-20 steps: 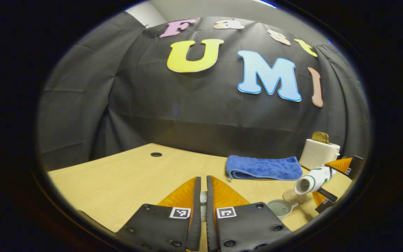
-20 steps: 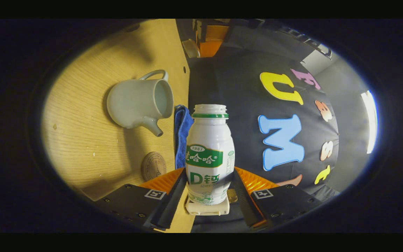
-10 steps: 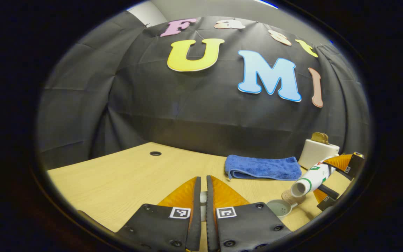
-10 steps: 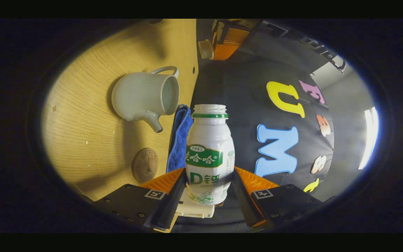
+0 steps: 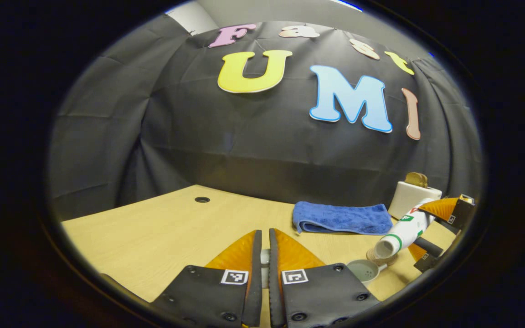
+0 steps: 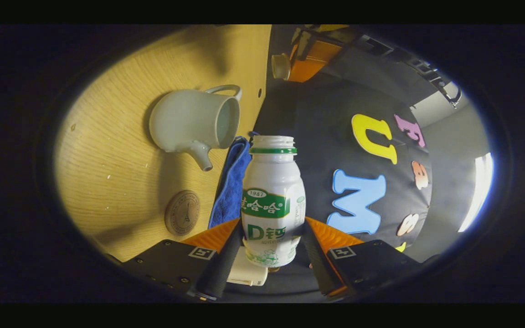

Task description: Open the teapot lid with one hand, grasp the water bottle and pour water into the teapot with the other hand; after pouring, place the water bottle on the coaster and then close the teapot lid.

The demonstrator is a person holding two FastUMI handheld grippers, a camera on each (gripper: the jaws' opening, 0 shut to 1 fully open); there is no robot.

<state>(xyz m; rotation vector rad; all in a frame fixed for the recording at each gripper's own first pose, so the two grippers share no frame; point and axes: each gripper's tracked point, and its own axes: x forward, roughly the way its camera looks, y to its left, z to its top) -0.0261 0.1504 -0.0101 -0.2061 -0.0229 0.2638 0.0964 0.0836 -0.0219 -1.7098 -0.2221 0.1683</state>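
My right gripper [image 6: 271, 228] is shut on a white bottle [image 6: 271, 200] with a green label and no cap. In the left gripper view this bottle [image 5: 401, 234] is tipped with its mouth down, just above the open pale teapot [image 5: 365, 270], and the right gripper [image 5: 433, 230] holds its base. The teapot [image 6: 194, 123] stands on the wooden table with a round brown coaster [image 6: 182, 212] beside its spout. My left gripper [image 5: 264, 232] is shut on the teapot lid [image 5: 265, 262], held in the air. The lid [image 6: 280, 66] also shows in the right gripper view.
A folded blue towel [image 5: 342, 218] lies at the back of the table [image 5: 162, 237]. A white toaster-like box [image 5: 415, 198] stands at the far right, close behind the right gripper. A cable hole [image 5: 202, 199] sits near the table's back edge.
The right gripper has tipped the bottle further, and its mouth has sunk closer to the teapot's opening. The left gripper with the lid has stayed put.
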